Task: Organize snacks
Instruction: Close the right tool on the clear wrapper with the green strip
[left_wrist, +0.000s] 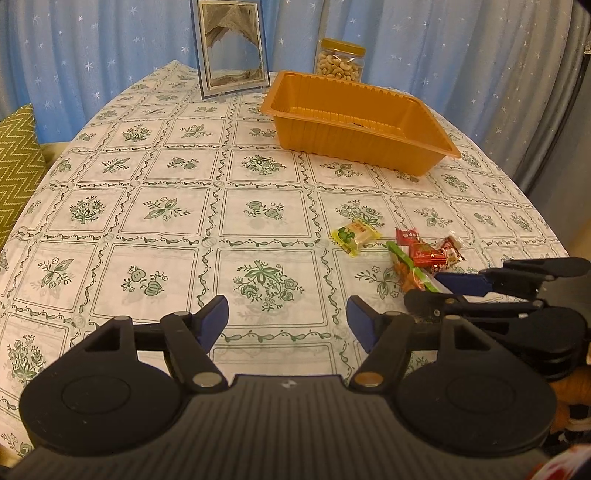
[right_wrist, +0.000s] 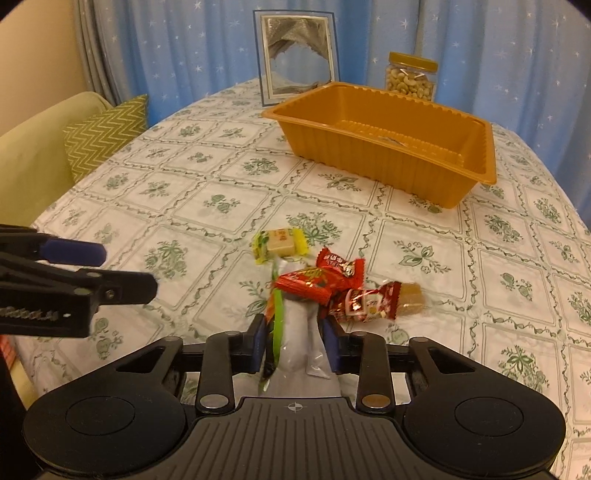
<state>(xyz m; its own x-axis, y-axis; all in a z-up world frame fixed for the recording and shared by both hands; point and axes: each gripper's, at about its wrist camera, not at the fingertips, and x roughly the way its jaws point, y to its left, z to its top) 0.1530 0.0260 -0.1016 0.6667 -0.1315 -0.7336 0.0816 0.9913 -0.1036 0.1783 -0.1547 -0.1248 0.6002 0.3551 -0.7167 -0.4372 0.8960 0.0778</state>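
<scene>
Floral tablecloth (left_wrist: 155, 206) before blue starred curtains (left_wrist: 92, 55), orange tray (left_wrist: 351, 144) as my landmark.

From my left wrist camera I see a cashew jar (left_wrist: 339, 62) behind the tray and a framed picture (left_wrist: 231, 48) beside it; nearer than the tray lies a yellow candy (left_wrist: 355, 235) and red-wrapped snacks (left_wrist: 430, 251). My left gripper (left_wrist: 287, 319) hangs spread with nothing between its fingers. From my right wrist camera, a zigzag cushion (right_wrist: 107, 136) sits far left of the tray; my right gripper (right_wrist: 295, 345) pinches a green-edged clear packet (right_wrist: 295, 339), which touches the red snacks.
</scene>
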